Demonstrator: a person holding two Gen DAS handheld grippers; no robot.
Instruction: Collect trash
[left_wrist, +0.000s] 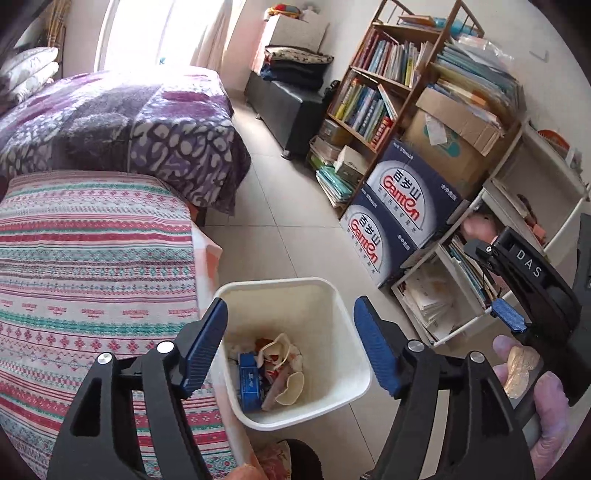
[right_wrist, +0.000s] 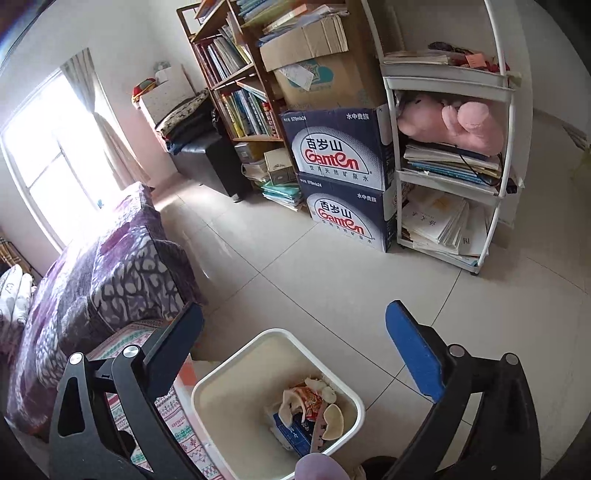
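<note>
Both grippers spread, empty | white bin (left_wrist: 343, 332) on tiled floor (right_wrist: 295, 266) beside bed (left_wrist: 92, 277)

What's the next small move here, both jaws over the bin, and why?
Probably lift both grippers away and look for more trash. The left gripper and right gripper are open with nothing between the jaws, and wrappers, peels and a blue box already lie in the bin.
</note>
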